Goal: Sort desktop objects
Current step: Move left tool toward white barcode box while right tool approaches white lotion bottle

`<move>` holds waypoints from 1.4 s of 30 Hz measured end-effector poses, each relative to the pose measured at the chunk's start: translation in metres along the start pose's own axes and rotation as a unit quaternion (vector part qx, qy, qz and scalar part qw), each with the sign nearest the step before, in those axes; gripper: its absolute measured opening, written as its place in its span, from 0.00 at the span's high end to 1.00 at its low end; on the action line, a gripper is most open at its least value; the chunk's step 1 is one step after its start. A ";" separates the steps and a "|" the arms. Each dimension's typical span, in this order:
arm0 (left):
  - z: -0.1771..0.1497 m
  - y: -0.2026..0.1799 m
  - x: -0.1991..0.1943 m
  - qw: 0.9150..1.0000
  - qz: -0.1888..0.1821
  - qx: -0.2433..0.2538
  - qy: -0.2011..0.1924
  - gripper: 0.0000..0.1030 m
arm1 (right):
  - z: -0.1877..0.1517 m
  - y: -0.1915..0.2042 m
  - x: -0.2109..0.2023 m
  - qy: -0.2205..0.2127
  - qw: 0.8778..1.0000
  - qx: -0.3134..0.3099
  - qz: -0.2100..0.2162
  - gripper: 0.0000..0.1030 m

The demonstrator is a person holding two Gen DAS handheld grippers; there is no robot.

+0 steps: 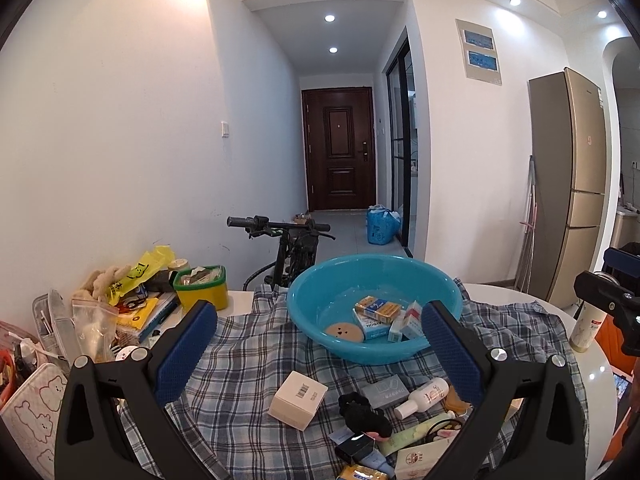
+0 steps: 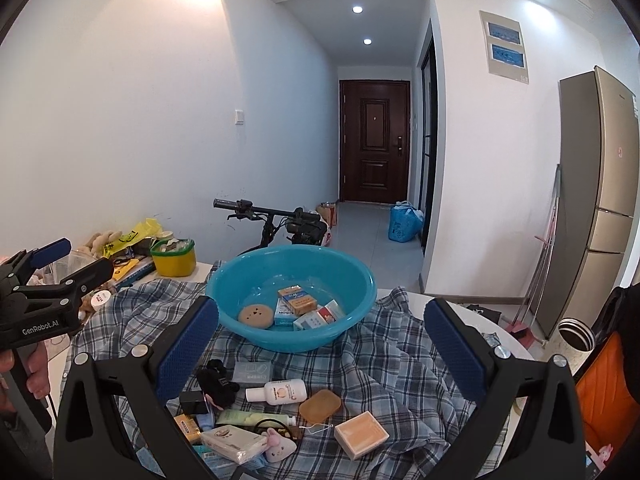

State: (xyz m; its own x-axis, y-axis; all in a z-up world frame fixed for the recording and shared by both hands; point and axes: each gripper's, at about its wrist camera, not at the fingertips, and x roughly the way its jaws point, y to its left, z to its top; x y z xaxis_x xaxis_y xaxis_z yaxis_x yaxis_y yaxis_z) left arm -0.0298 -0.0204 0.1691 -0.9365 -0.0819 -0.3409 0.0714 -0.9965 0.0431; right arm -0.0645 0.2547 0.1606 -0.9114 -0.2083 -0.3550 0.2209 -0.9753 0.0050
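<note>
A blue plastic basin (image 1: 362, 354) (image 2: 280, 340) stands on a checked cloth (image 1: 248, 364) and holds a round tan disc (image 1: 344, 332), a yellow box (image 1: 378, 308) and a few small cartons. In front of it lie a white box (image 1: 298, 398), a black scrunchie (image 1: 362, 412), a white bottle (image 2: 276, 392), an amber soap (image 2: 320, 406) and an orange bar (image 2: 361, 434). My left gripper (image 1: 320, 344) hovers open above the cloth, short of the basin, holding nothing. My right gripper (image 2: 320, 346) is likewise open and empty over the loose items.
A yellow tub with a green rim (image 1: 202, 288), bags, books and a bear-print pouch (image 1: 32, 412) crowd the table's left side. Handlebars (image 1: 280, 226) rise behind the table. A white can (image 1: 586, 326) and a dark cup (image 2: 576, 334) stand near the right edge.
</note>
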 end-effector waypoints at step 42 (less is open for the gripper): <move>-0.144 0.022 0.134 0.973 -0.012 0.080 0.215 0.00 | -0.101 0.007 0.106 0.180 0.983 -0.017 0.013 0.00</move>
State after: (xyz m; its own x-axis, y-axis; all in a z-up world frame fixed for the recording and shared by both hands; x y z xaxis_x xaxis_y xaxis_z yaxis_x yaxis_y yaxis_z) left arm -0.1047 -0.0553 -0.0110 -0.7039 -0.0917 -0.7044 -0.0356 -0.9858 0.1638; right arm -0.1248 0.2337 0.0288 -0.7242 -0.1869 -0.6638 0.2590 -0.9658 -0.0106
